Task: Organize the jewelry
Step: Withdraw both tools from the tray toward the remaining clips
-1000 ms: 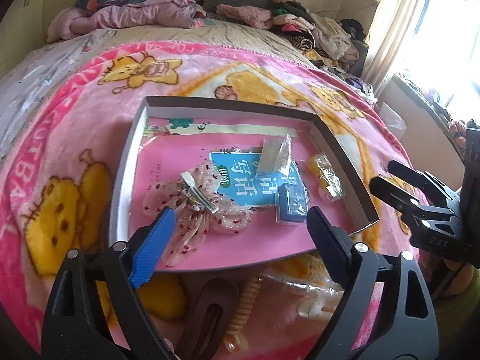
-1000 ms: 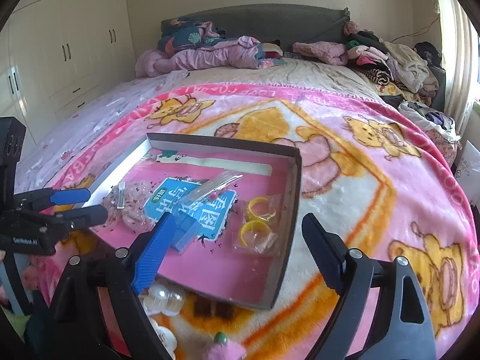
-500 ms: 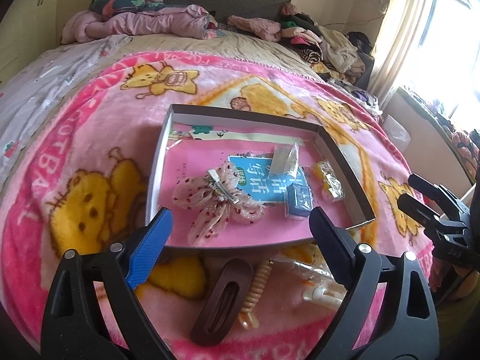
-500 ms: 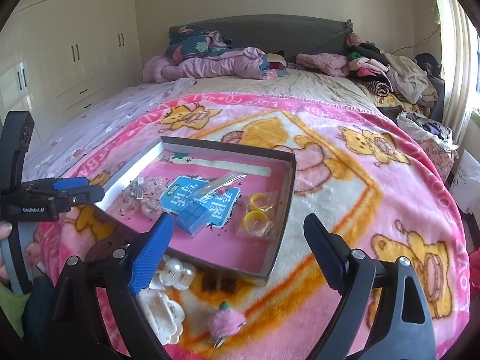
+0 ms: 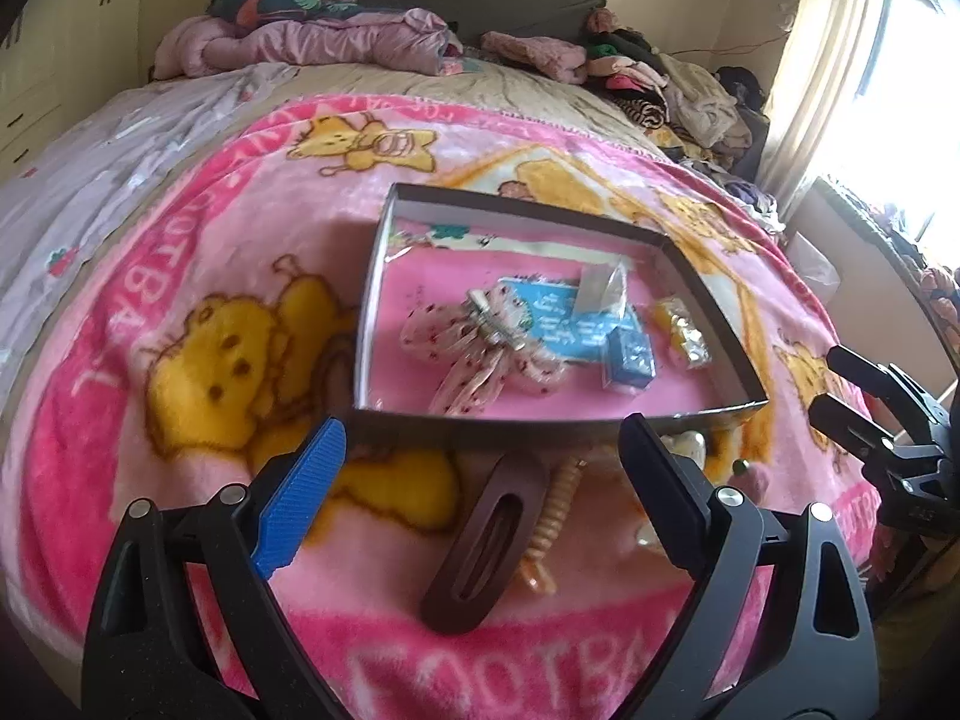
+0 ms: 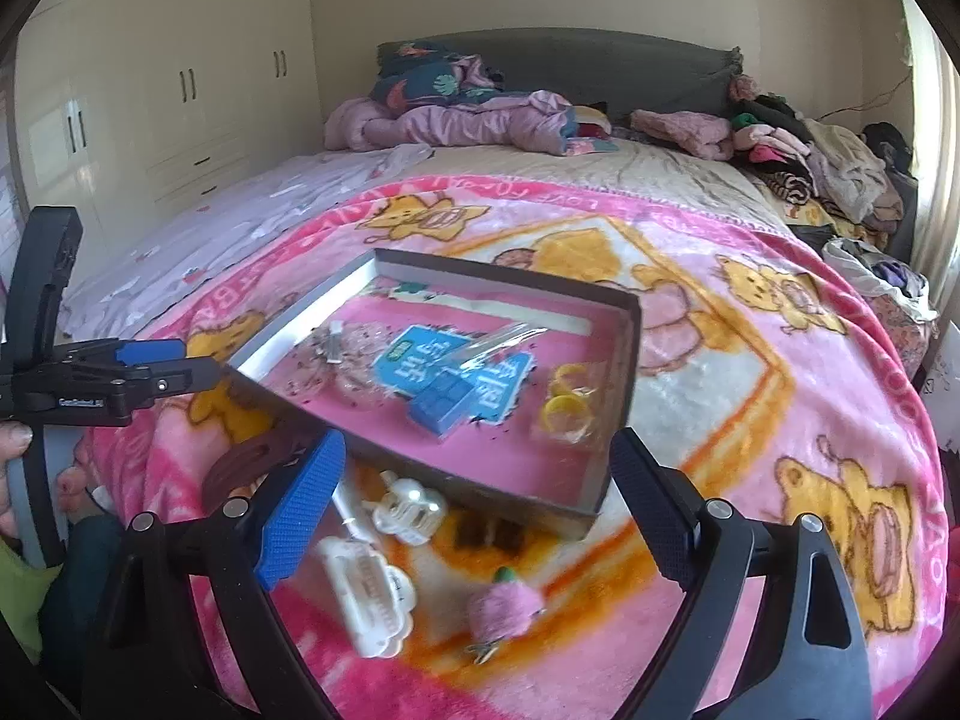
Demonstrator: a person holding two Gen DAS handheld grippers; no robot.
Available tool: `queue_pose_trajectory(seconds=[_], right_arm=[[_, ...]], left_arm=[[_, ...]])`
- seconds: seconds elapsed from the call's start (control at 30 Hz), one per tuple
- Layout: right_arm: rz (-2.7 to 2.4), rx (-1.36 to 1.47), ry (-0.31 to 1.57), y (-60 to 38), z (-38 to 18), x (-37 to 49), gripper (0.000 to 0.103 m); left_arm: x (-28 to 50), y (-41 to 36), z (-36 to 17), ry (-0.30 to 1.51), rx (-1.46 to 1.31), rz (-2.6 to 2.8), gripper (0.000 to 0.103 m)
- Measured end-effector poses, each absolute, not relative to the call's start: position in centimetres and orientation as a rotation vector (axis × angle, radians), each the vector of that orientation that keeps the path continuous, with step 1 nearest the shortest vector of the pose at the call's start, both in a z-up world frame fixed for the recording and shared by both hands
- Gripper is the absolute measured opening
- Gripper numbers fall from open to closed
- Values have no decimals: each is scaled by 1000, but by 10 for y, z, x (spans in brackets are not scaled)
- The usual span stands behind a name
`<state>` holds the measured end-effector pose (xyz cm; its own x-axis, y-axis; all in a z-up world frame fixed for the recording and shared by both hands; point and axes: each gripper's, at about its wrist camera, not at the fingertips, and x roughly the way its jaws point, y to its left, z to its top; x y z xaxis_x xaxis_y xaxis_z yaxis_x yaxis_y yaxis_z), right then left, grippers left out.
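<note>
A shallow grey box (image 5: 372, 282) (image 6: 624, 372) with a pink floor lies on the pink blanket. Inside it are a sheer spotted bow clip (image 5: 480, 342) (image 6: 354, 360), a blue card (image 5: 558, 324) (image 6: 432, 366), a small blue box (image 5: 630, 360) (image 6: 444, 402), a clear packet (image 5: 600, 285) and bagged yellow rings (image 5: 684, 330) (image 6: 564, 402). In front of the box lie a brown oval clip (image 5: 486, 540) (image 6: 240, 462), a beige spiral tie (image 5: 552, 516), white claw clips (image 6: 408, 507) (image 6: 366, 594) and a pink pompom (image 6: 504, 606). My left gripper (image 5: 480, 480) is open above the brown clip. My right gripper (image 6: 474, 510) is open above the white clips.
The bed's far end holds piled clothes and bedding (image 5: 312, 42) (image 6: 810, 150). White wardrobes (image 6: 150, 90) stand to the left, a bright window and curtain (image 5: 840, 60) to the right. A hand (image 6: 12, 444) holds the left gripper's handle.
Both grippers have drawn back and up from the box, so it looks smaller and the clips on the blanket in front of it have come into view. Both stay open.
</note>
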<state>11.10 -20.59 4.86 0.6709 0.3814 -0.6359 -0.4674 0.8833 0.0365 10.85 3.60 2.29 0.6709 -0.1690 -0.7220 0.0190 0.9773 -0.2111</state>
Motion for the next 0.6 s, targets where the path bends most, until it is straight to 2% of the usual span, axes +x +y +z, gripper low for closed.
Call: queue_pose_trajectory(seconds=[0.6], right_arm=[[557, -171, 746, -182, 28, 81, 87]], left_arm=[[79, 46, 11, 857, -167, -80, 84]])
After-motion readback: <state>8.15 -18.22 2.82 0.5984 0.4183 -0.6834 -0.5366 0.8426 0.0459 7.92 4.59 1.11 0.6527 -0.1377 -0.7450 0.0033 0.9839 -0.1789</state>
